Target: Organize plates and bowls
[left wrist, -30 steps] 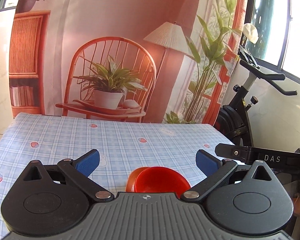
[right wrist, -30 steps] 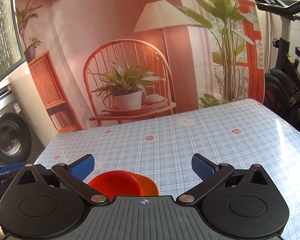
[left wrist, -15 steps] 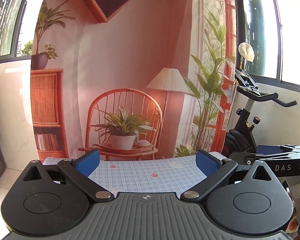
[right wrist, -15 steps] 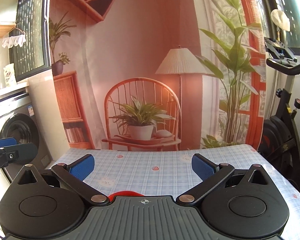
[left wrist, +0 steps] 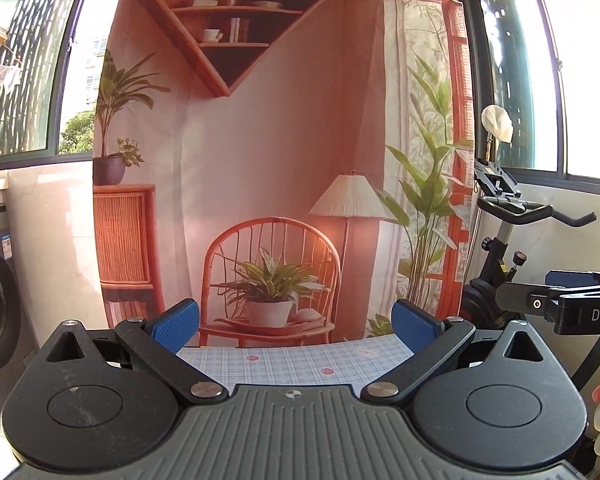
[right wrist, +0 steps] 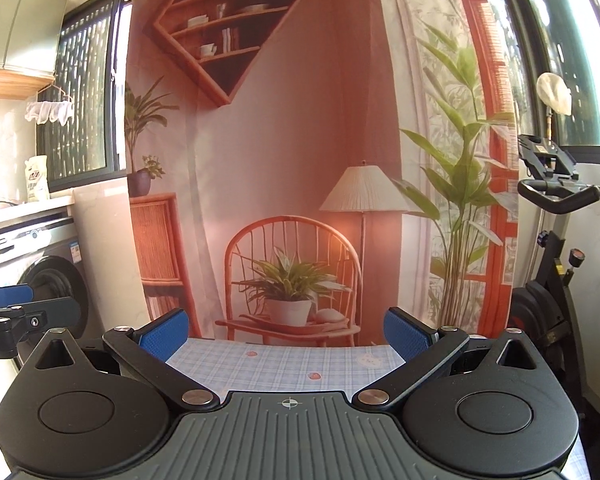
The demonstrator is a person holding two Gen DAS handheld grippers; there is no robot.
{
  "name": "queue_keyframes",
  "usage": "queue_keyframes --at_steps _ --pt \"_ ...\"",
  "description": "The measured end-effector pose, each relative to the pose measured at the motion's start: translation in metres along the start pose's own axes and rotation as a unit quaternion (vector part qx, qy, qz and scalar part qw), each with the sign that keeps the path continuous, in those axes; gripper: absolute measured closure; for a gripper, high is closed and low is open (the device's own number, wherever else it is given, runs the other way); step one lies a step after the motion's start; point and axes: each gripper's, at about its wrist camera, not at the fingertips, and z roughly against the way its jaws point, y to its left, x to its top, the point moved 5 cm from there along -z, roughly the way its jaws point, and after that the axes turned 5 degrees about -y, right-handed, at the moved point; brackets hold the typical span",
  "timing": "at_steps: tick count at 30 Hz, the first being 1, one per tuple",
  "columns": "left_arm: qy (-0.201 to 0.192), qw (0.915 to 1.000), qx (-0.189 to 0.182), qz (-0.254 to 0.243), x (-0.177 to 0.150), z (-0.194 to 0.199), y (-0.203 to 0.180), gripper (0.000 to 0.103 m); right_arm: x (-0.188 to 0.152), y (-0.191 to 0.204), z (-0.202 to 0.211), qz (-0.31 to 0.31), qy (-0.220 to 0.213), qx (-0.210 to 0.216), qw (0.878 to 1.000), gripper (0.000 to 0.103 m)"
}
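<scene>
My left gripper (left wrist: pixel 296 322) is open and empty, raised and pointing level at the far wall. My right gripper (right wrist: pixel 286 332) is open and empty too, held level beside it. Only the far strip of the table with its blue checked cloth (left wrist: pixel 300 360) shows between the fingers; it also shows in the right wrist view (right wrist: pixel 284 364). No plate or bowl is in view now; the gripper bodies hide the near part of the table. The right gripper's side shows at the right edge of the left wrist view (left wrist: pixel 572 304).
A printed backdrop (left wrist: pixel 276 160) of a chair, plant and lamp hangs behind the table. An exercise bike (left wrist: pixel 512 232) stands at the right. A washing machine (right wrist: pixel 40 280) stands at the left.
Both grippers have tilted up and drawn back from the table. The red-orange bowls seen below the fingers a second ago have dropped out of view. Both grippers stayed open.
</scene>
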Motion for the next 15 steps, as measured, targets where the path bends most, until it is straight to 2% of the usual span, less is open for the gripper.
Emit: queue_keyframes --at_steps 3,8,15 --pt "-0.009 0.9999 0.007 -0.003 0.005 0.004 0.002 0.000 0.005 0.001 0.008 -0.012 -0.008 0.002 1.000 0.000" --pt "-0.017 0.9998 -0.012 0.006 0.009 0.012 0.001 0.000 0.009 0.000 0.013 -0.013 -0.013 -0.001 1.000 0.000" --pt "-0.008 0.9999 0.008 0.008 0.005 0.009 -0.001 0.000 0.009 0.001 0.017 -0.011 -0.013 0.001 1.000 0.000"
